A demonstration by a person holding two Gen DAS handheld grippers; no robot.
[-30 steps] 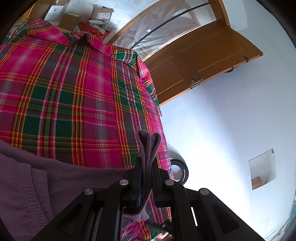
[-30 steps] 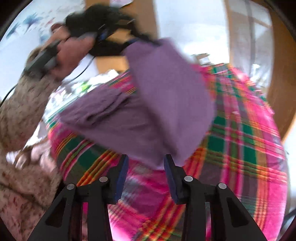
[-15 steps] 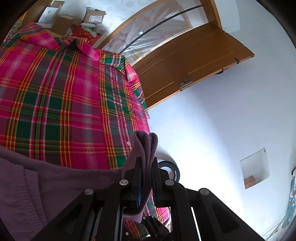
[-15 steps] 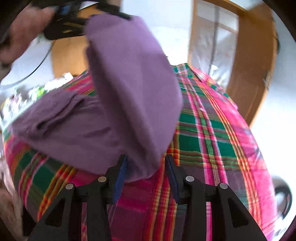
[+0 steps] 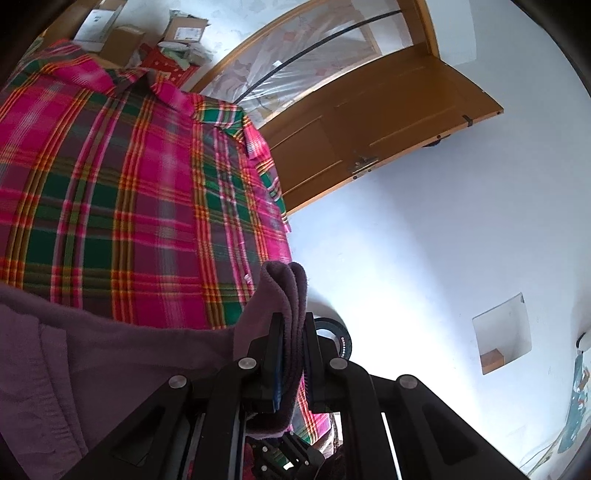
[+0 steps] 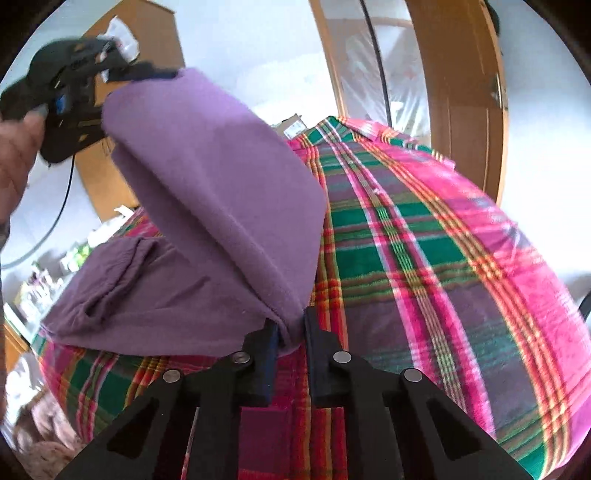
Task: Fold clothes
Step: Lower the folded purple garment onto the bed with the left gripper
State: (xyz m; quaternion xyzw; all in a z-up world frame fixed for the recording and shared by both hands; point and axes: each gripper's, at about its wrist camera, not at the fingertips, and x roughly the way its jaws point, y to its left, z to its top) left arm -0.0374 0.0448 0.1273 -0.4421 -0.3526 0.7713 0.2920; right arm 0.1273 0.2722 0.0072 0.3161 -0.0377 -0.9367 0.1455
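Note:
A purple garment (image 6: 207,206) hangs lifted over a pink, green and red plaid cloth (image 6: 424,258). My right gripper (image 6: 290,332) is shut on its lower corner. The left gripper (image 6: 122,72), held by a hand at the upper left of the right wrist view, pinches the garment's top corner. In the left wrist view my left gripper (image 5: 293,332) is shut on a bunched fold of the purple garment (image 5: 284,295), whose rest spreads to the lower left over the plaid cloth (image 5: 122,192).
A wooden door (image 5: 369,129) and a plastic-covered frame stand beyond the plaid cloth. Cardboard boxes (image 5: 184,33) lie at its far end. A black ring (image 5: 340,332) lies on the white floor. Shelves with small items are at the left (image 6: 37,288).
The right gripper went from open around the garment's lower corner to shut on it. The left gripper stays shut and has lifted its corner higher.

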